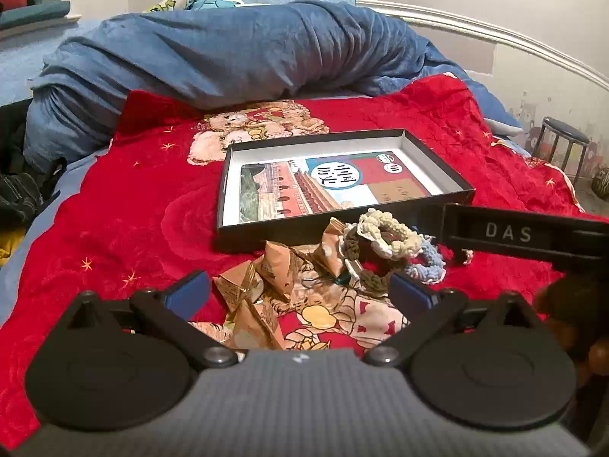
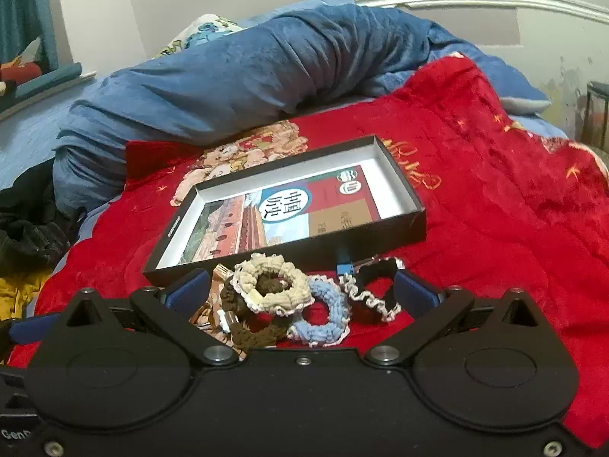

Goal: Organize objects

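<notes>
You hold both tools, the left tool (image 1: 300, 293) and right tool (image 2: 300, 289), with fingers apart over the crocheted scrunchies (image 2: 289, 301) and brown snack packets (image 1: 262, 278) heaped just near of the open box (image 1: 342, 179) on the bed, likely staged for boxing.

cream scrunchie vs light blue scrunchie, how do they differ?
Colour: the cream scrunchie is beige yarn; the light blue scrunchie is pale blue. Pose: the cream one is propped on the brown scrunchie, tilted; the blue one lies lower on the red blanket. Position: in the right wrist view the cream one sits left of the blue, their rims overlapping. Shared: both crocheted rings with white frilled edging, outside the box.
</notes>
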`<state>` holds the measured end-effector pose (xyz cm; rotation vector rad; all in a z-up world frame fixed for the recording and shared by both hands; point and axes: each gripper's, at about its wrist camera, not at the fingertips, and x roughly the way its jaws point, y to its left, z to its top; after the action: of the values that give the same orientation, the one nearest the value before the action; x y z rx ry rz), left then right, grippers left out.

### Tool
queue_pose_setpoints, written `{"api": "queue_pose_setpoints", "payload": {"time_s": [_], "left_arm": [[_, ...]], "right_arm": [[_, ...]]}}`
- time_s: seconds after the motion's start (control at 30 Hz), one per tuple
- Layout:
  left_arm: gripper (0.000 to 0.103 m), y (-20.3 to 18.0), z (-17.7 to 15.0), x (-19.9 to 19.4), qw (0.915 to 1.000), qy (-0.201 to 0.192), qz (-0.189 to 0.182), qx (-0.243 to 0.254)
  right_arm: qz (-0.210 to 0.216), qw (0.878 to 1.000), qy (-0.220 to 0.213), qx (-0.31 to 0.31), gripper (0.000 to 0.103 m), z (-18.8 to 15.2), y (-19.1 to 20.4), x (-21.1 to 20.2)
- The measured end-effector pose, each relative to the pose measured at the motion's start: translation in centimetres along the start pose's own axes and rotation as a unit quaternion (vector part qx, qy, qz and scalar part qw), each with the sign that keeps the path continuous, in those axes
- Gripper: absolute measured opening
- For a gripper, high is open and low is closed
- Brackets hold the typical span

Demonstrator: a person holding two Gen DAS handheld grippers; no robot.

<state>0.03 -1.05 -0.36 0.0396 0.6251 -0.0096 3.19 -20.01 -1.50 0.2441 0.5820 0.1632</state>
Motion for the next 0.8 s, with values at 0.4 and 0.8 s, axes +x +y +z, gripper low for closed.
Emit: {"api": "queue_pose_setpoints", "payload": {"time_s": [0.4, 0.8], "left_arm": [[0.103, 0.9, -0.1, 1.0, 0.9981, 0.037, 0.041, -0.025], [0.103, 2.4, -0.7, 2.6, 0.9944, 0.075, 0.024, -0.07]], "right_arm": [[-0.03, 0.999, -0.011, 0.005, 0.103, -0.2, -0.1, 0.0], [-0.006, 0.998, 0.061, -0.023, 0.103, -1.0, 1.3, 0.9]]}}
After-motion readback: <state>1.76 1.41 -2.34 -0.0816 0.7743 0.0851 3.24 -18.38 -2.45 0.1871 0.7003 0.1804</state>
